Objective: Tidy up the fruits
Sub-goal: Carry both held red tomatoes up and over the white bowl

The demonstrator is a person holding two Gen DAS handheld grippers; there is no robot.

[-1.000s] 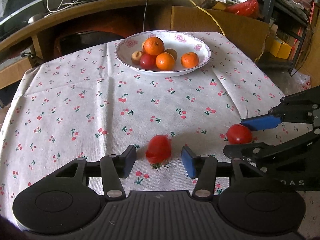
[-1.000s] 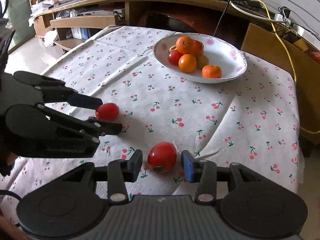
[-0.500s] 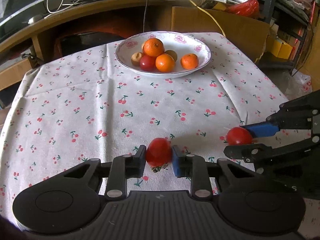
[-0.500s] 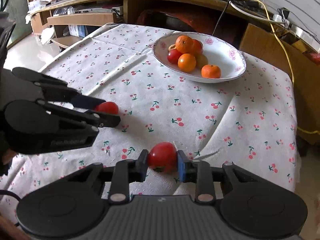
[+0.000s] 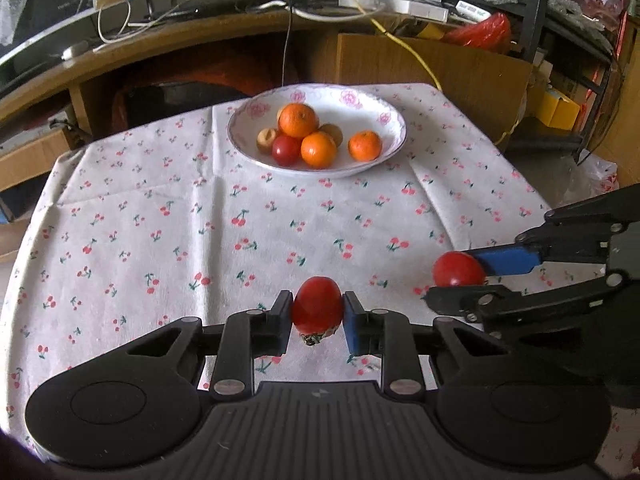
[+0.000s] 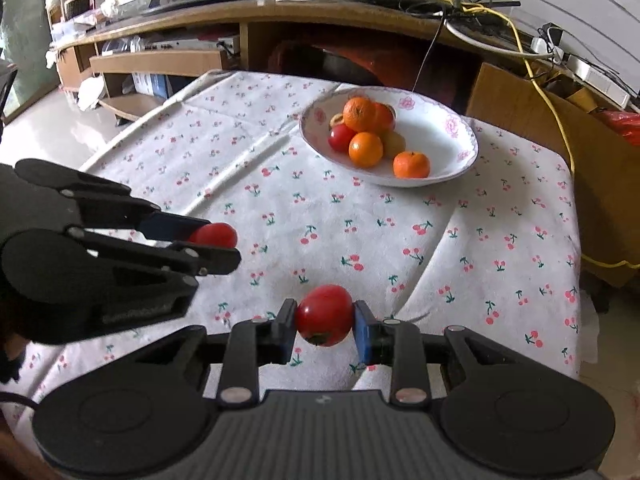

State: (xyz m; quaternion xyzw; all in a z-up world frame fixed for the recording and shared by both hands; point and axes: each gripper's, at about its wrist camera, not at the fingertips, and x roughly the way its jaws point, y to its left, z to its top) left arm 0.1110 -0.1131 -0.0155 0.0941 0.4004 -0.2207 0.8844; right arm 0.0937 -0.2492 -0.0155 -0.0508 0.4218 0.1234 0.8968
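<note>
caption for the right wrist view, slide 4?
Right gripper shut on a red tomato; left gripper grips another; fruit bowl beyond.

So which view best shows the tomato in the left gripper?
Left wrist: the tomato sits centred between the left gripper's pads, calyx visible. Right wrist shows only a red sliver behind that gripper's fingers.

In the white flowered bowl [image 5: 394,136], the pale brown round fruits [image 5: 267,139] hide partly behind the oranges [image 5: 298,120]. What kind they are is hard to tell. The right black claw [image 5: 456,282] covers part of its round red tomato [image 5: 456,269]. The bench's cherry-print cloth [image 5: 160,216] is cut off at the left edge.
</note>
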